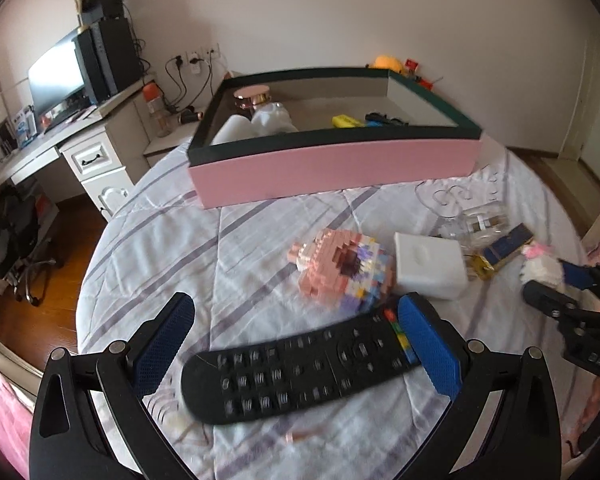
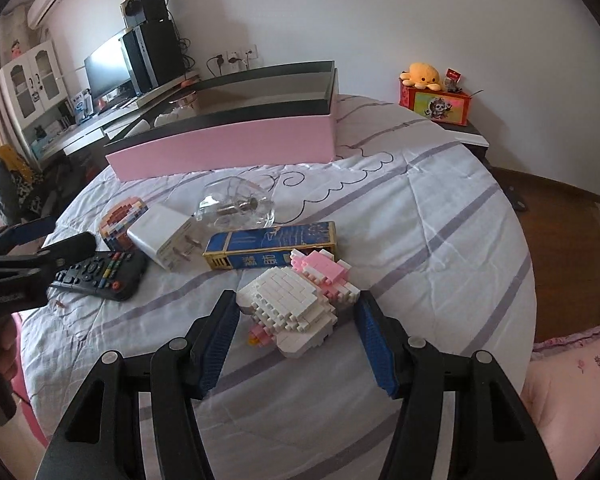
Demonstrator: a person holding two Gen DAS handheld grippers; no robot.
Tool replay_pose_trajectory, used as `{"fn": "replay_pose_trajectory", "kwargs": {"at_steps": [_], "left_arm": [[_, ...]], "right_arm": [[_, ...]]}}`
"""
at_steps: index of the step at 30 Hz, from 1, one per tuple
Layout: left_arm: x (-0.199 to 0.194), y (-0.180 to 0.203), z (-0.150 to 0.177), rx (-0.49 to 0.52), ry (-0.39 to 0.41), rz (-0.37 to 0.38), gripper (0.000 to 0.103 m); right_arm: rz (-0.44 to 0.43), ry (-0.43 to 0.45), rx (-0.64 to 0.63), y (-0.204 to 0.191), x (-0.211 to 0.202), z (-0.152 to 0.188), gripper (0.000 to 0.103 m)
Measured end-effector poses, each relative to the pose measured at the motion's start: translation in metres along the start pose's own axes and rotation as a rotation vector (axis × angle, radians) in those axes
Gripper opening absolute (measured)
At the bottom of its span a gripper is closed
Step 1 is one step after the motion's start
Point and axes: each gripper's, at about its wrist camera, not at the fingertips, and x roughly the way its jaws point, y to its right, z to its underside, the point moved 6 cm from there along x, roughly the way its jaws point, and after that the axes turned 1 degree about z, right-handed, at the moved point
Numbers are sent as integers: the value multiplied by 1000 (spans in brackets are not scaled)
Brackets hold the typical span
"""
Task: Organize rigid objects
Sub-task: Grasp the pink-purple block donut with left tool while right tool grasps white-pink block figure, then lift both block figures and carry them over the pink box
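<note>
A black remote control [image 1: 300, 372] lies flat on the striped bedspread, crosswise between the wide-apart fingers of my left gripper [image 1: 296, 304]. The right pad sits at the remote's button end and the left pad stands clear, so this gripper is open. My right gripper [image 2: 297, 298] is shut on a white and pink brick figure [image 2: 292, 300], with both blue pads against its sides. In the left wrist view, that right gripper [image 1: 556, 280] shows at the right edge with the figure in it. The pink open box [image 1: 332, 172] with a dark rim stands at the far side of the bed.
Between the grippers lie a pink and multicoloured brick model [image 1: 336, 268], a white charger [image 1: 428, 268], a blue and gold carton [image 2: 268, 248] and a clear glass bottle [image 2: 236, 204]. The box holds jars and small items. A desk [image 1: 72, 140] stands at the left and wooden floor surrounds the bed.
</note>
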Motion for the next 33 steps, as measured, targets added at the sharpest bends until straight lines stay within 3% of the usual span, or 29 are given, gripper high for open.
{"fn": "replay_pose_trajectory", "kwargs": {"at_steps": [14,16,20,33], "left_arm": [[42,14,-8,45,-87,-22,102],[44,15,-9,40,-84,-9,98],[43,21,-10,47,-67,67,69],[7,4,-6,20,7,20,69]], "right_arm": [[-10,10,-31,4,9,-4,61],[-7,12,-34,4,11,-5,61],[9,10,-49,3,12,-5,61],[31,21,-50,1,4,-2,61]]}}
